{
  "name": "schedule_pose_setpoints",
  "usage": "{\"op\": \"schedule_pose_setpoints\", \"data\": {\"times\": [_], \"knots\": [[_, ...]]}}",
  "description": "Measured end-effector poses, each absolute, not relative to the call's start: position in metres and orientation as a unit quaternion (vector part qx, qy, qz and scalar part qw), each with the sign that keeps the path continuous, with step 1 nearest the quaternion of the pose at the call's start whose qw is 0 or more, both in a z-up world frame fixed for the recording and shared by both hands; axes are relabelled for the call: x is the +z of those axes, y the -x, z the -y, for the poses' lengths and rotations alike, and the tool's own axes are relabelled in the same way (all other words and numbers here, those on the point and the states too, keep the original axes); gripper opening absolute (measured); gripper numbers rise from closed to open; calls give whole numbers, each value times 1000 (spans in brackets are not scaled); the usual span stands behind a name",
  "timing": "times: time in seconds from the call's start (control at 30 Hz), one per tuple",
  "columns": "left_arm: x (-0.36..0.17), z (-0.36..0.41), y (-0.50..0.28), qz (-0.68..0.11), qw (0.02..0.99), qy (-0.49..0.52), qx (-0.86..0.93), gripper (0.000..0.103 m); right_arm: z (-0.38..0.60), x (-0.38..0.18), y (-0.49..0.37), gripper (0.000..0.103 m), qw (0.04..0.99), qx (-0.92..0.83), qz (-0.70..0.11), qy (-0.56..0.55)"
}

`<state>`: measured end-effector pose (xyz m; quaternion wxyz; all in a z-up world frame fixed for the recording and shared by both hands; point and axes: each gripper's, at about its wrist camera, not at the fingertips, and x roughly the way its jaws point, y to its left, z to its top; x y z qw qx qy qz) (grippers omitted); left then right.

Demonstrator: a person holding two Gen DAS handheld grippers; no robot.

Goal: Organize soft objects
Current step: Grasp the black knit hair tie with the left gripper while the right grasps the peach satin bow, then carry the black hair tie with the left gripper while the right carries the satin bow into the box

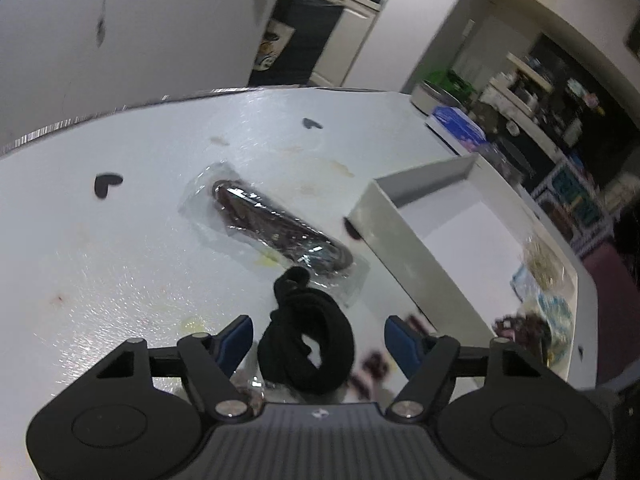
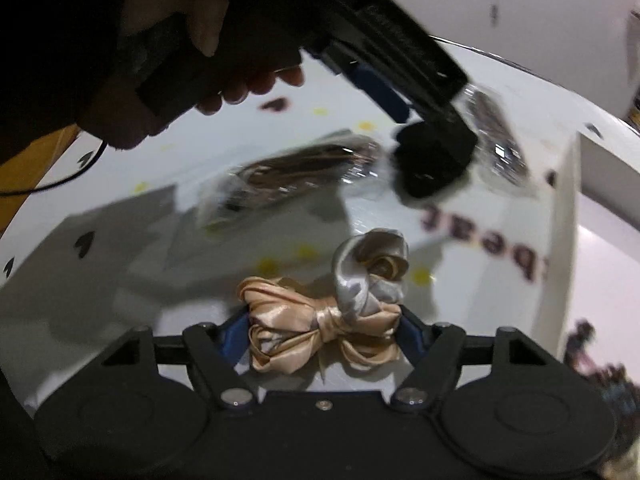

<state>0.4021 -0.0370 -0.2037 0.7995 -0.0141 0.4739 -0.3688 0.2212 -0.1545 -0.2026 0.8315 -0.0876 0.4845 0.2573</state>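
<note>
- The left gripper [image 1: 319, 330] hangs over the white desk [image 1: 120, 248], its blue fingers [image 1: 236, 334] apart on either side of a black scrunchie [image 1: 306, 342], clear of it.
- Just beyond the scrunchie lies a dark item in a clear wrapper [image 1: 276, 226], beside a white tray [image 1: 472, 236].
- The right gripper [image 2: 322, 328] points down at a peach satin bow [image 2: 320, 334]. Its fingers [image 2: 238, 330] flank the bow closely; whether they press on it cannot be told.
- A silver satin rose [image 2: 372, 268] touches the bow's far side.
- The person's hand [image 2: 192, 52] holds the left gripper above.

Black scrunchie [image 1: 306, 344], satin bow [image 2: 320, 330], tabletop
</note>
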Motion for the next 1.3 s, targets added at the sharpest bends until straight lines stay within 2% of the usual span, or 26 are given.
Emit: {"op": "schedule_pose_setpoints", "data": {"times": [0.03,0.2,0.23,0.3,0.37,0.6,0.77,1.3], "knots": [[-207,37,-406,-480,797,23,-365,71,159,-202,-220,74,833,251,-487,82],[-215,36,-413,-494,797,26,-347,48,171,-201,-216,74,836,229,-496,64],[-216,36,-413,-497,795,27,-346,46,173,-200,-216,74,836,225,-497,62],[-216,36,-411,-500,793,28,-345,32,173,-200,-214,74,836,219,-499,57],[-217,35,-408,-506,791,29,-344,25,174,-201,-214,73,837,216,-500,54],[-210,24,-387,-501,798,42,-332,23,172,-197,-213,67,841,209,-496,56],[-188,7,-371,-471,822,82,-310,23,174,-189,-209,64,850,202,-485,48],[-104,-21,-293,-381,879,124,-258,23,190,-115,-196,63,905,185,-383,26]]}}
